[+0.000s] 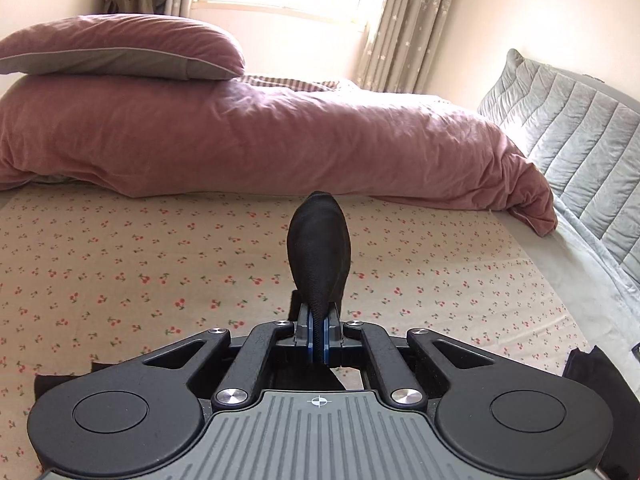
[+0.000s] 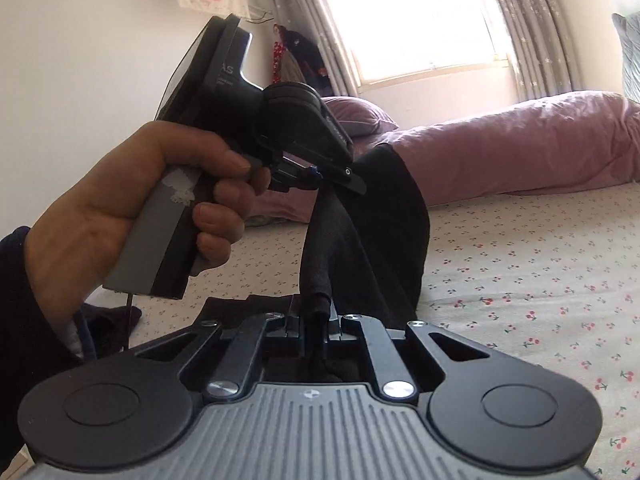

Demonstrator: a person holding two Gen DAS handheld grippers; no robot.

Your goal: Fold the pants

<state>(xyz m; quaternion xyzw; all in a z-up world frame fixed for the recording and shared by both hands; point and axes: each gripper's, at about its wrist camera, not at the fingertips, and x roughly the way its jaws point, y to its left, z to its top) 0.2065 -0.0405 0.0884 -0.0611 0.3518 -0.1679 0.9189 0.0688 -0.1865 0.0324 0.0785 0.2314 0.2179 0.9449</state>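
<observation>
Cherry-print bed (image 1: 120,264): my left hand-held gripper (image 1: 319,334) and right hand-held gripper (image 2: 318,324) each pinch the black pants (image 2: 384,232); I should keep the edges level and taut.

Black pants (image 2: 384,232) of a fine ribbed knit hang lifted above a bed sheet printed with small cherries. One bunched fold (image 1: 320,248) rises in a rounded hump, pinched at its base. In the right wrist view the cloth stretches up in a twisted band, the rest draping down.
</observation>
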